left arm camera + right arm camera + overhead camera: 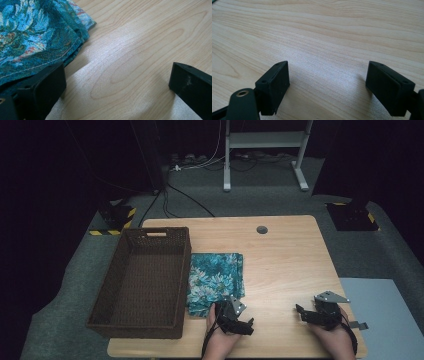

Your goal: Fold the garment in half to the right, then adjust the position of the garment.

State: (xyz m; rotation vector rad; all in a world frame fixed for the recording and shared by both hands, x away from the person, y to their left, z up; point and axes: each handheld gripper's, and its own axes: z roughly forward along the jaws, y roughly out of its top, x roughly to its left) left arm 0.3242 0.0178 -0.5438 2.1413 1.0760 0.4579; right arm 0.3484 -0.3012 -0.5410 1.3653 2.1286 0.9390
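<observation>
A folded teal floral cloth lies flat on the wooden table, just right of a brown wicker basket. My left gripper sits low at the cloth's near right corner, open. In the left gripper view the cloth fills the upper left, its hemmed edge right against one jaw, while the left gripper spans bare wood. My right gripper rests open near the table's front right, away from the cloth. In the right gripper view the right gripper has bare table between its jaws.
The basket looks empty inside and takes up the table's left side. A small dark round grommet sits near the far edge. A grey-blue panel adjoins the table's right front. Cables and a white desk frame stand on the floor beyond.
</observation>
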